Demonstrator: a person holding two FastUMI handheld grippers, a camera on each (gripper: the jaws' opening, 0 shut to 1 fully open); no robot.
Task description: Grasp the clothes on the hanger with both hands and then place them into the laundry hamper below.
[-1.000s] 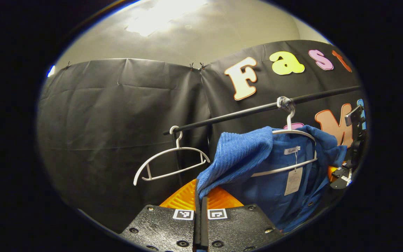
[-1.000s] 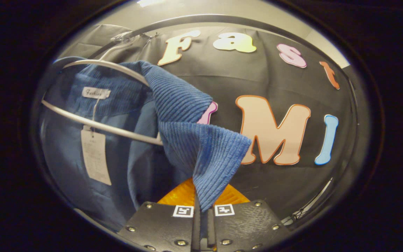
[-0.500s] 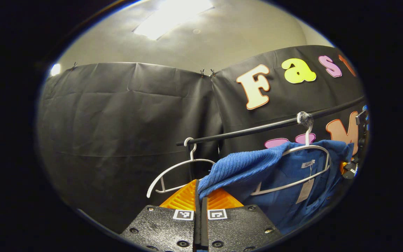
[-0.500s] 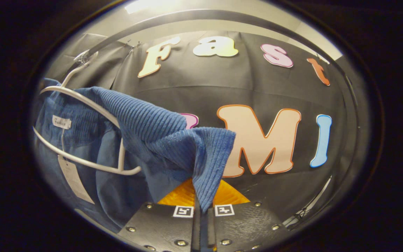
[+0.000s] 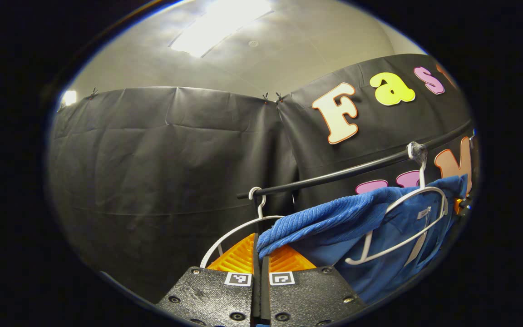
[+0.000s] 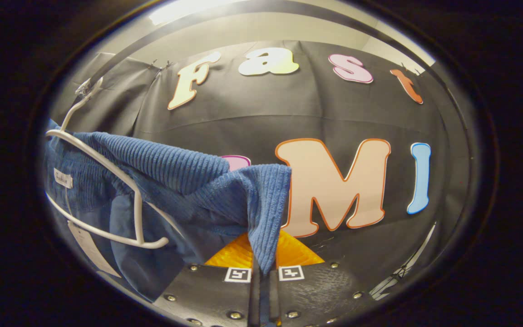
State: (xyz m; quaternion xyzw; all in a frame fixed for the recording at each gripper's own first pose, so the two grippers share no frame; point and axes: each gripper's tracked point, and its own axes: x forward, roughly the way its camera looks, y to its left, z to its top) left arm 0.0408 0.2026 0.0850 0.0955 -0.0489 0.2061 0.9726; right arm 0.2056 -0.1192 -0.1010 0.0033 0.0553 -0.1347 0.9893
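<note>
Both grippers' fingers pinched on blue garment (image 5: 329, 222), left gripper (image 5: 260, 272), right gripper (image 6: 261, 268), white hanger (image 6: 107, 181) partly inside it, on black rail (image 5: 334, 175)

In my left gripper view, my left gripper (image 5: 259, 259) sits at the bottom with its fingers pressed together on an edge of the shirt (image 5: 334, 218). The shirt stretches up and to the right to its hanger (image 5: 407, 218), which hooks over the rail (image 5: 347, 171) above. A bare hanger (image 5: 239, 229) hangs from the rail's left end, just behind my fingers. In my right gripper view, my right gripper (image 6: 263, 277) pinches the shirt's other edge (image 6: 266, 218) at the bottom centre; the shirt runs left to its hanger (image 6: 120, 181), in front of the booth wall (image 6: 288, 113).
</note>
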